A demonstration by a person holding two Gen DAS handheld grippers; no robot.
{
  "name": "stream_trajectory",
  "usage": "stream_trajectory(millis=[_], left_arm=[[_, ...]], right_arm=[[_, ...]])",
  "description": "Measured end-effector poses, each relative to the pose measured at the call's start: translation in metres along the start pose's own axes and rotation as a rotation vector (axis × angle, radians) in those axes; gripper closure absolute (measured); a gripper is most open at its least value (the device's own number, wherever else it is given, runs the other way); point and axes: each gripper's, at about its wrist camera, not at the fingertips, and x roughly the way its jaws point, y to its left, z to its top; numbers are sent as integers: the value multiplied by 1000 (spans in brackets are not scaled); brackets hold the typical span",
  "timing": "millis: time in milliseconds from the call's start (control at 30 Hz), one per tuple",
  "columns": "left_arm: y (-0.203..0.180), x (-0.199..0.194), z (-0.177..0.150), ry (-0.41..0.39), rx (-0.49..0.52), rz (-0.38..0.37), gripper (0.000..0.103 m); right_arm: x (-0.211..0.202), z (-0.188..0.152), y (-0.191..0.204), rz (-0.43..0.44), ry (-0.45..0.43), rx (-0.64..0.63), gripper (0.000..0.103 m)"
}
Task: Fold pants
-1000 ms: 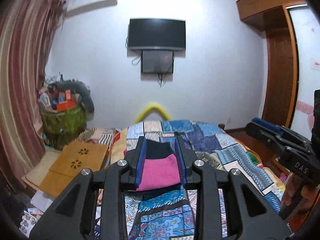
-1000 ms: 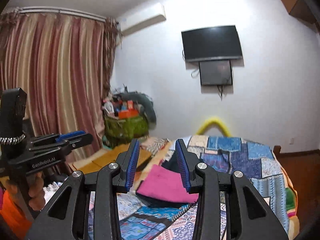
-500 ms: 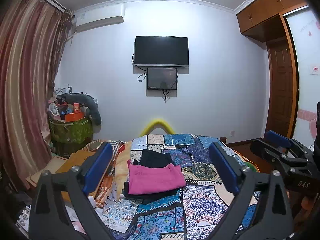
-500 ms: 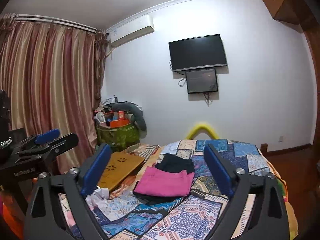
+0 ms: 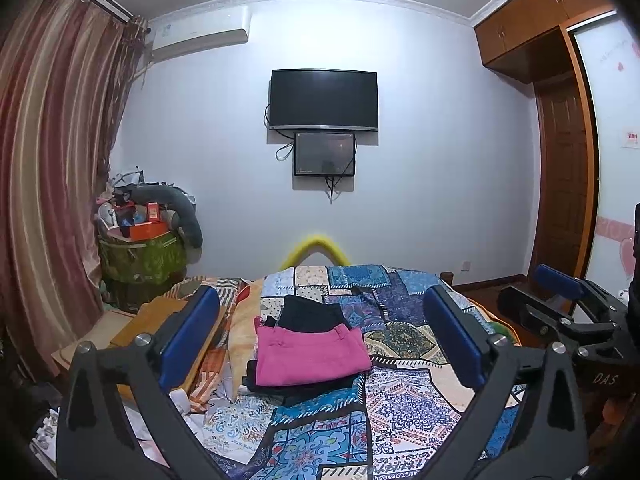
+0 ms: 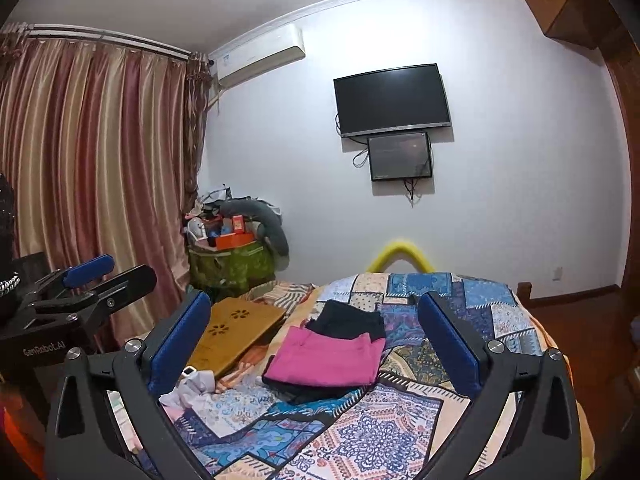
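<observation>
The pink pants lie folded flat on the bed, near its left edge and about midway along, on top of a dark garment that sticks out toward the far end. The fold's long axis runs across the bed; which side is the waistband cannot be told. Both grippers hang above the near end, touching nothing. The left gripper is spread wide and empty, as is the right gripper. The left view alone shows the door; the right view shows more of the curtain and the wooden board beside the bed.
</observation>
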Motion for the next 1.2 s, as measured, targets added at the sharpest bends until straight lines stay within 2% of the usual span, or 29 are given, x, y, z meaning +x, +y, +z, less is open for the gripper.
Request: stream_trajectory(millis=[1200], left_arm=[[8,10,-9,30,-18,8,0]], right_arm=[[-4,1,-5,-19,22,0,0]])
